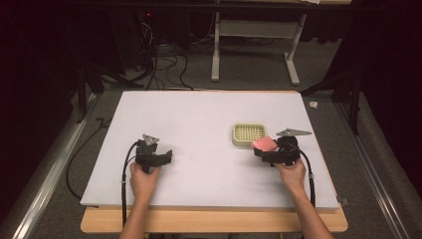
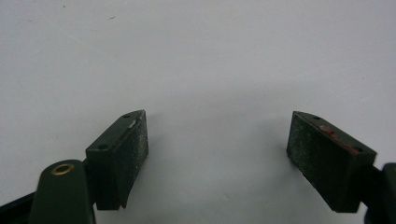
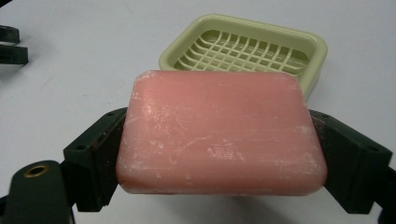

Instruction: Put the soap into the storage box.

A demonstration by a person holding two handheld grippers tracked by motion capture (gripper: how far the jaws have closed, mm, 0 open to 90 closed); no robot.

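A pink bar of soap (image 3: 222, 133) is clamped between the jaws of my right gripper (image 3: 219, 158), held above the white table. In the high view the pink bar of soap (image 1: 264, 144) sits at the tip of the right gripper (image 1: 266, 149), just to the near right of a pale green soap dish (image 1: 249, 135) with a grid insert. The soap dish (image 3: 247, 49) lies empty just beyond the bar. My left gripper (image 1: 168, 156) rests at the table's left middle, and the left gripper (image 2: 217, 149) stands open over bare table.
The white table top (image 1: 199, 124) stretches around both grippers, with its wooden front edge (image 1: 214, 221) near the person. Cables and a table frame (image 1: 254, 45) lie on the floor beyond. In the right gripper view the left gripper's jaw tips (image 3: 11, 44) show at far left.
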